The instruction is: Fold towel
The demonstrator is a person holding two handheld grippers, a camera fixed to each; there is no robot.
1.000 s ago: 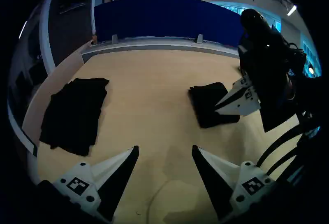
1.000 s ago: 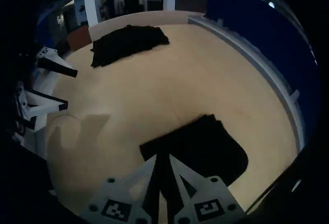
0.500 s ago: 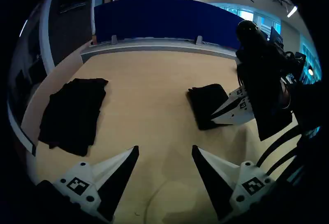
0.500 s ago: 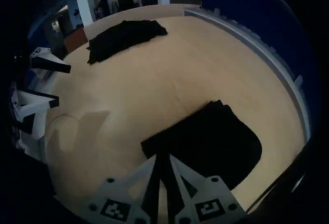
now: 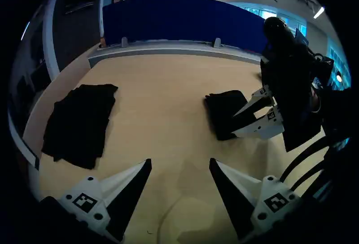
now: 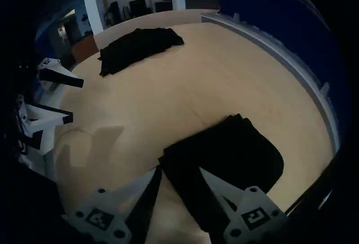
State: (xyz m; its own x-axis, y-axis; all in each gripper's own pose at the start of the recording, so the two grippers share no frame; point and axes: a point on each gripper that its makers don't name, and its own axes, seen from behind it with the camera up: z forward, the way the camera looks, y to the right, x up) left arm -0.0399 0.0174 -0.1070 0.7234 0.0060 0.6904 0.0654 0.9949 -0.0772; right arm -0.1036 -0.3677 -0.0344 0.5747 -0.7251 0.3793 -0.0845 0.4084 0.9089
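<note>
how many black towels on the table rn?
2. The folded towel lies at the right gripper fingertips. The larger towel lies apart, near the table edge across from it. Stacked layers could hide more.

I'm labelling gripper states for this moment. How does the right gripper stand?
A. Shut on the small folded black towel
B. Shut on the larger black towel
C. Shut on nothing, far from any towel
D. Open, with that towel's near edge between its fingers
D: in the right gripper view, the right gripper has its fingers clearly spread, and the near edge of the small folded black towel lies between them on the light wooden table.
</note>
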